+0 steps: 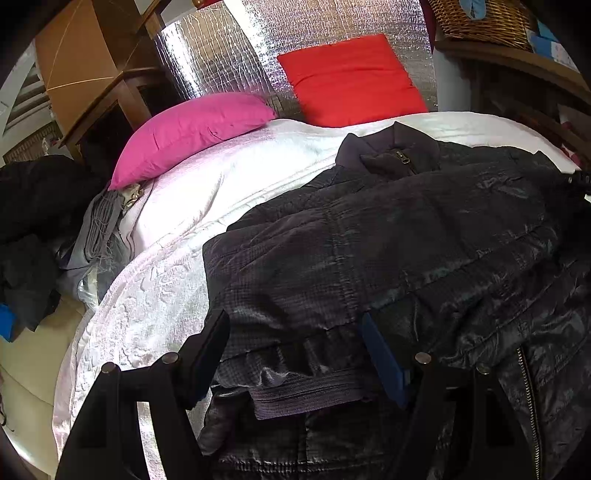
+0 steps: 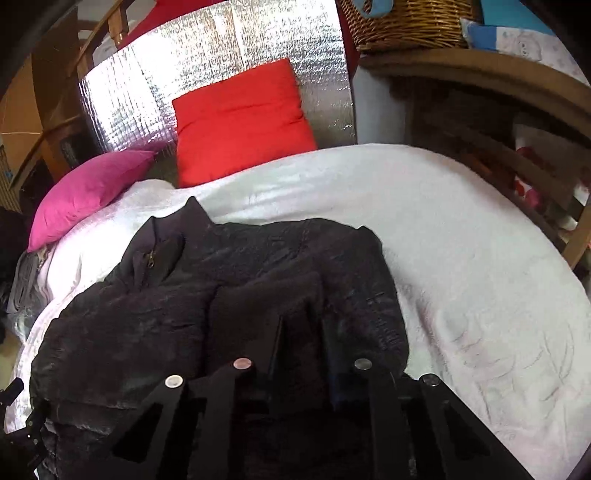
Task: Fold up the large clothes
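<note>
A large dark quilted jacket [image 1: 424, 229] lies on the white bedspread [image 1: 177, 229], collar and zipper toward the pillows. A sleeve [image 1: 295, 258] is folded across its body, with the knit cuff [image 1: 306, 387] near me. My left gripper [image 1: 295, 332] is open, its fingers standing either side of the sleeve end above the cuff. In the right wrist view the jacket [image 2: 184, 314] fills the lower left. My right gripper [image 2: 301, 325] is shut on a fold of the jacket's fabric [image 2: 266, 295] at its right side.
A pink pillow [image 1: 192, 129] and a red pillow [image 1: 351, 81] lie at the head of the bed against a silver foil panel [image 1: 221, 48]. Dark clothes [image 1: 33, 221] are piled left of the bed. A wicker basket [image 2: 406, 22] sits on a wooden shelf at right.
</note>
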